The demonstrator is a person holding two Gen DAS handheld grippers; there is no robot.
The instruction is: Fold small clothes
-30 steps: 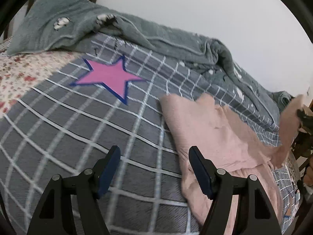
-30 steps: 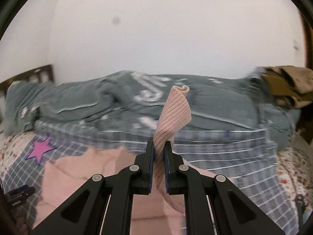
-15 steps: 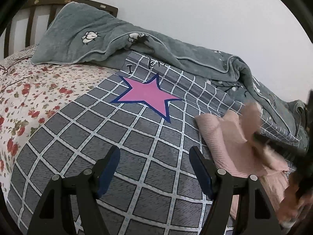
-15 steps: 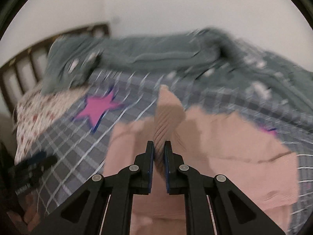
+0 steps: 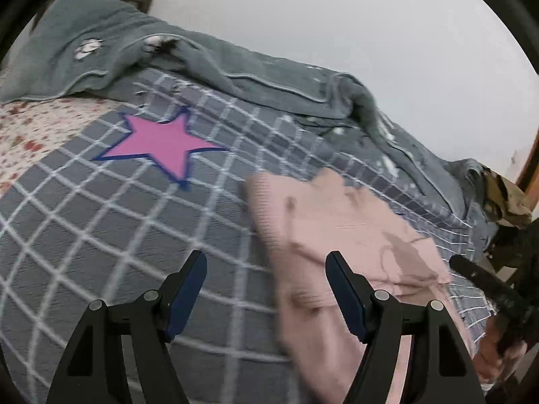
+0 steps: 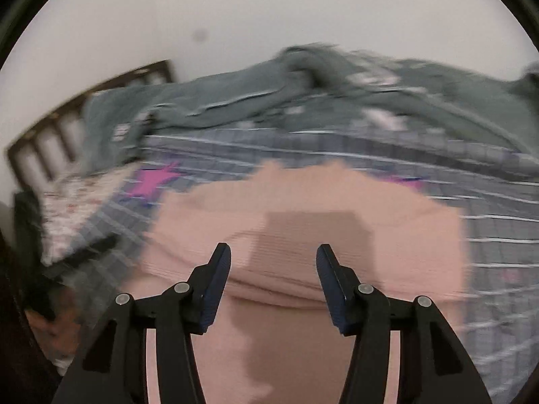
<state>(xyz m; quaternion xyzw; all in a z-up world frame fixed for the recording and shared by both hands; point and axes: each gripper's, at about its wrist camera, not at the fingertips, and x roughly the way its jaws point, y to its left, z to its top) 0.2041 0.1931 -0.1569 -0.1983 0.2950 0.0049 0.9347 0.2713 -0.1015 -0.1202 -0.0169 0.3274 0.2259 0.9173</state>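
Pink ribbed knit, the small garment (image 6: 303,235), lies spread on the bed's grey checked cover (image 5: 101,235), with one part doubled over its middle as a darker band, so a first fold looks to be laid and the piece is between folds. In the right wrist view the right hand-held gripper (image 6: 273,269) hangs over the garment with its jaws wide apart and nothing between them. In the left wrist view the left hand-held gripper (image 5: 266,279) is equally spread and empty, poised at the garment's 9 o'clock edge, its right finger over the pink cloth and its left over bare cover. A pink star (image 5: 161,144) sits at 11 o'clock from the garment, and a rumpled grey-green blanket (image 5: 235,67) lies beyond at 12. The next move probably calls for each hand-held gripper to drop to an outer edge, pinch one layer cleanly, and carry it across; blur in both views hides the exact hems.
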